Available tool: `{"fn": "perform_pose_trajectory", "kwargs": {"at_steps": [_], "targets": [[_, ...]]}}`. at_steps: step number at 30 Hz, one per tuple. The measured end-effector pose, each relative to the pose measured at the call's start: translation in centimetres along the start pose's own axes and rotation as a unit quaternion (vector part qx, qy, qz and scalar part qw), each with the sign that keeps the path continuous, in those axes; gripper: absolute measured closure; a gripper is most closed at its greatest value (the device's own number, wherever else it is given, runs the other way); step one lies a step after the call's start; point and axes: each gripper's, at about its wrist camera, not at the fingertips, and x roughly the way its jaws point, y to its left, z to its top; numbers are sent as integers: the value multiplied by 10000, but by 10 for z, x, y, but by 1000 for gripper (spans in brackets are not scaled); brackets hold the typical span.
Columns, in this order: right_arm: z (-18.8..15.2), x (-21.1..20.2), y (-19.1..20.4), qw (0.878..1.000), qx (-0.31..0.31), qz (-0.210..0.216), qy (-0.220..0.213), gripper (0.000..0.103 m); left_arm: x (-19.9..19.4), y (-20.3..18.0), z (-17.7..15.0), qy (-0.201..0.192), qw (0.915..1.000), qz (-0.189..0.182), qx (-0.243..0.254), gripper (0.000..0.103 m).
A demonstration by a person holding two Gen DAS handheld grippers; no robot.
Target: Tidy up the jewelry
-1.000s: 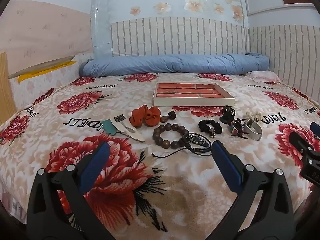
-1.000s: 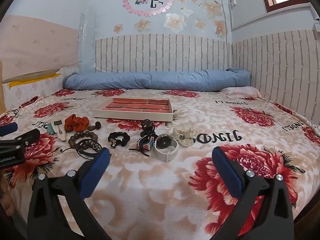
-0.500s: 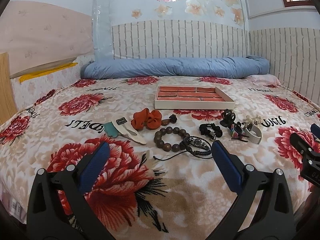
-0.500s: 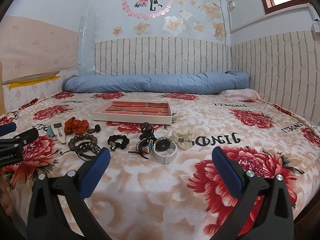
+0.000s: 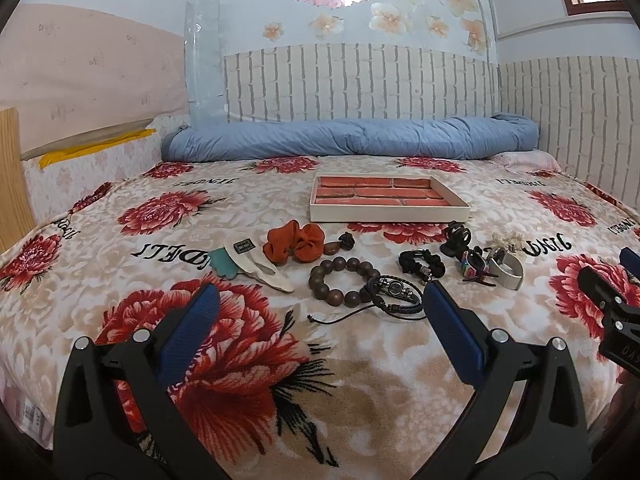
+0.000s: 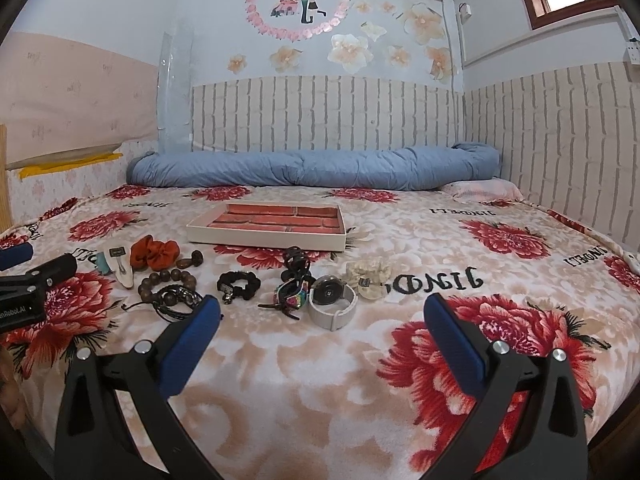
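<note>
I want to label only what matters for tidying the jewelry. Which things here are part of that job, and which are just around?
Part of the job:
tray
wooden bead bracelet
black braided bracelet
orange scrunchie
black scrunchie
white watch
cream scrunchie

Just around:
blue rolled quilt
floral blanket
wall stickers

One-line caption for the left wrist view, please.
Open left gripper hovers over a floral blanket, facing scattered jewelry and an empty divided tray.

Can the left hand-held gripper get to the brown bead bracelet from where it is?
Probably yes. The left hand-held gripper is open and the brown bead bracelet lies just ahead between its fingers, nothing standing between them. A black cord bracelet overlaps its right side.
</note>
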Motion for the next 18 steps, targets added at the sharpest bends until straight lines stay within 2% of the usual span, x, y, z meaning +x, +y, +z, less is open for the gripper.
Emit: {"fn": "perform_pose_trajectory", "kwargs": {"at_steps": [18], "targets": [[-1,1,0,10000,-4,-2,1,4,0,3,1,-14,10000,4,-44,5]]}}
